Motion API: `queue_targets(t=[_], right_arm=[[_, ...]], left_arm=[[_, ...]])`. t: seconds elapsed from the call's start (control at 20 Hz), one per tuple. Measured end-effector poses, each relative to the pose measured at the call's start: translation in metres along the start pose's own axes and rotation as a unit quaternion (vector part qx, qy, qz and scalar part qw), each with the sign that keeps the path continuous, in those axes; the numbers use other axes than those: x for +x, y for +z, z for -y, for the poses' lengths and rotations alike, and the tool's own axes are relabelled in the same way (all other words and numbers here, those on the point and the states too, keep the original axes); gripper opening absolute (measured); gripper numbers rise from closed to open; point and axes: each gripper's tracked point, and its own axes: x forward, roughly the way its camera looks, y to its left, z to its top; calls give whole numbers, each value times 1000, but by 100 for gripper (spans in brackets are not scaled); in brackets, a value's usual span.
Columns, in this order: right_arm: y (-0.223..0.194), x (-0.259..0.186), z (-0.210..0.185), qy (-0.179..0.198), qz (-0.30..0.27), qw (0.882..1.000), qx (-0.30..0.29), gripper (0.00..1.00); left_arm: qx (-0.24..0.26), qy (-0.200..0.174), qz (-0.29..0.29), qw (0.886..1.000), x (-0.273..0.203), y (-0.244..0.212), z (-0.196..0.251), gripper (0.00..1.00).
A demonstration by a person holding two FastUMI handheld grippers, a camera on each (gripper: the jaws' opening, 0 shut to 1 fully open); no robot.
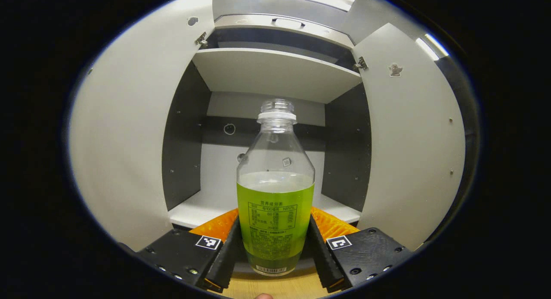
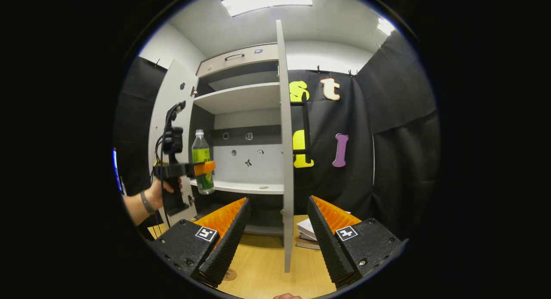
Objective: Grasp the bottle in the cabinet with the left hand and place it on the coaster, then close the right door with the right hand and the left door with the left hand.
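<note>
Left tool [image 1: 275, 247]: clenched on the green-drink bottle [image 1: 275, 195], upright and clear of the cabinet shelf [image 1: 340, 210], ready for the coaster [image 2: 230, 274].
Right tool [image 2: 275, 230]: released, straddling right door [image 2: 285, 161] edge for closing.

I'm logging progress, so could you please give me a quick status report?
Left gripper shut on bottle, outside the cabinet. Right gripper open, idle. Both doors open.

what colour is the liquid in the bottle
Bright yellow-green, filling the lower half of the clear bottle; clearest in the left gripper view.
</note>
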Motion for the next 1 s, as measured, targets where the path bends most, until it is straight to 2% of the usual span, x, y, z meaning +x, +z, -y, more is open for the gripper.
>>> queue_targets(t=[0.25, 0.35, 0.4, 0.5, 0.8, 0.95, 1.0], right_arm=[[13, -3, -2, 6, 4, 1000, -16, 82], [19, -4, -6, 14, 6, 1000, -21, 82], [22, -4, -11, 23, 5, 1000, -20, 82], [28, -6, -17, 36, 6, 999, -18, 82], [31, -13, -18, 36, -10, 999, -31, 82], [30, -17, -19, 31, -19, 998, -49, 82], [30, -19, -22, 36, -22, 998, -53, 82]], left_arm=[[1, 2, -8, 1000, -47, -49, 13, 74], [-3, -8, -15, 1000, -64, -73, 27, 74], [0, -6, -17, 1000, -71, -85, 31, 70], [4, 0, -21, 1000, -84, -106, 37, 74], [2, 7, -58, 998, -110, -178, 54, 74], [14, 13, -58, 998, -115, -199, 57, 74], [16, 11, -59, 998, -116, -207, 60, 78]])
